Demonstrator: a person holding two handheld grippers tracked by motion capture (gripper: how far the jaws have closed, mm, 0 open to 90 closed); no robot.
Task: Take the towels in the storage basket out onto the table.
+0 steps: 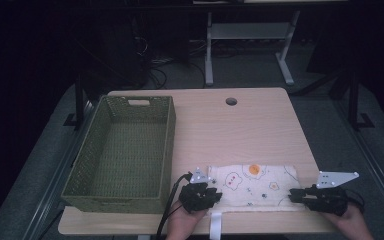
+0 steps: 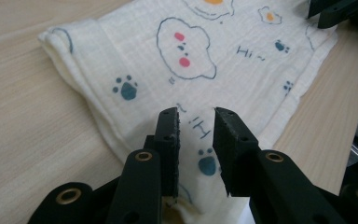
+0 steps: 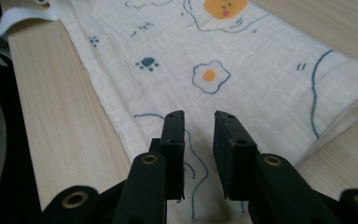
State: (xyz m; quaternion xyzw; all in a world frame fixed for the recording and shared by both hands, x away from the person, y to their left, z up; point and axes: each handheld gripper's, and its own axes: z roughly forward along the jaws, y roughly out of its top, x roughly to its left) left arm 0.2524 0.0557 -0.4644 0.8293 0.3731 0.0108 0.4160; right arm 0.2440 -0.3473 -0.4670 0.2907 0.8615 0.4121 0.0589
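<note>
cloth: cream printed muslin cloth [image 1: 252, 186], folded, light, limp | left tool [image 2: 196, 122]: narrow gap, empty, over near hem | right tool [image 3: 199, 123]: narrow, empty | grip: pinch hem corners

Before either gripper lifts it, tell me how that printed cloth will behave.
The printed cloth looks thin and soft, with rolled folds at its edges, so it will probably sag and unfold rather than stay flat. It likely weighs little. Lying flat on the smooth table, it may slide or bunch if pushed. It should not roll or break.
</note>
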